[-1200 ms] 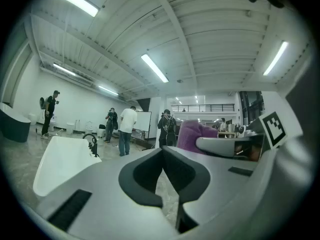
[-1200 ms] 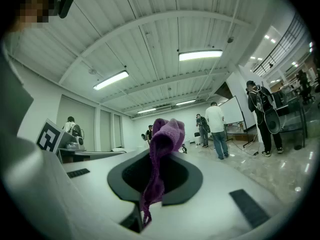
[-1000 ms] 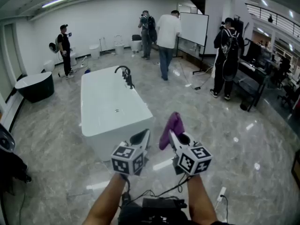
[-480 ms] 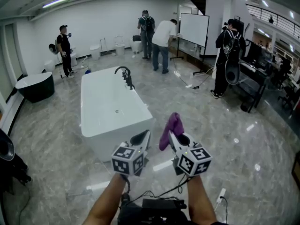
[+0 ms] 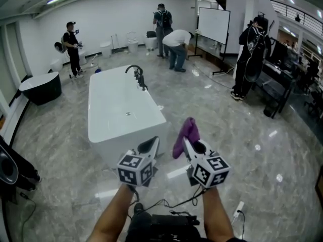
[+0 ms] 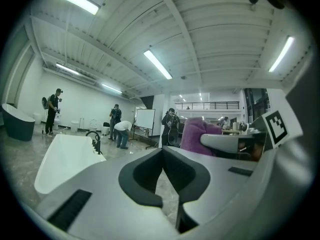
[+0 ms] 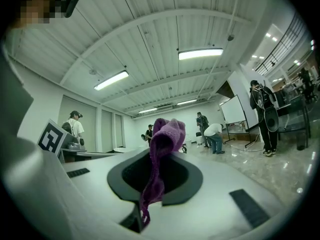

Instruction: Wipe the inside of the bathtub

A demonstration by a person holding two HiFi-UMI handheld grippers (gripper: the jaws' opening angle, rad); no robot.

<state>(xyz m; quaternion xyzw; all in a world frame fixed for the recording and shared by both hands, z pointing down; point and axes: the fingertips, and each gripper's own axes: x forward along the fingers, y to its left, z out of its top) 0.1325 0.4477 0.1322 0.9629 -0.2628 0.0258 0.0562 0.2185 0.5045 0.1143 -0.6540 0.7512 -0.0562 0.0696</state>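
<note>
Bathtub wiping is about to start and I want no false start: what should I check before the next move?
1. Cloth gripped: ok. The purple cloth is clamped in the right tool.
2. Left tool free: ok. Its jaws are together on nothing.
3. Cloth inside the bathtub: not ok. Both tools hover over the floor, short of its near end.
4. Faucet out of the way: ok. It stands on the rim near the far end.
5. Tub surface wet or dry: cannot tell.
</note>
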